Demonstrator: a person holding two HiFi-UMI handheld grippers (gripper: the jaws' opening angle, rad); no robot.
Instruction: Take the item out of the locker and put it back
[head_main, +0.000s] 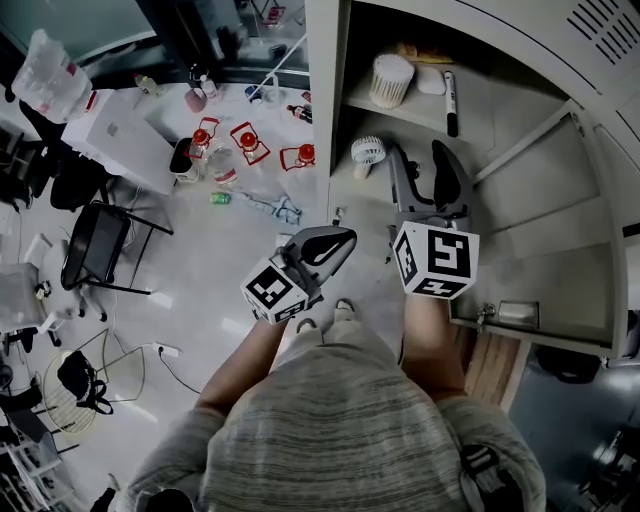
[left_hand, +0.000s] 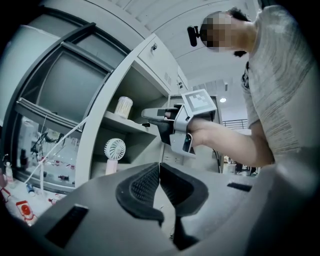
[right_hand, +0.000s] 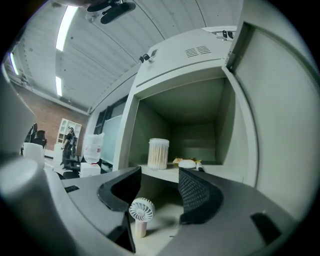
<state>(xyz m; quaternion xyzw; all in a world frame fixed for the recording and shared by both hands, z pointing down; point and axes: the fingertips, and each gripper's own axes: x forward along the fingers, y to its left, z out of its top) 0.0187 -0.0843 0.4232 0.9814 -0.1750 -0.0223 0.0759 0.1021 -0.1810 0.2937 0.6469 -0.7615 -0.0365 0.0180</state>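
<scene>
The open locker (head_main: 322, 100) fills my right side. My right gripper (right_hand: 159, 192) is nearer, its jaws spread and empty. The small fan (right_hand: 140, 210) stands upright on the lower shelf (right_hand: 167, 222) straight ahead, framed between them. My left gripper (left_hand: 159, 176) hangs back, its jaws pressed together on nothing.

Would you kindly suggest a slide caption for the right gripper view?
Right tool, jaws apart, faces the open locker; a handheld fan stands on the lower shelf, cotton swabs above.
</scene>
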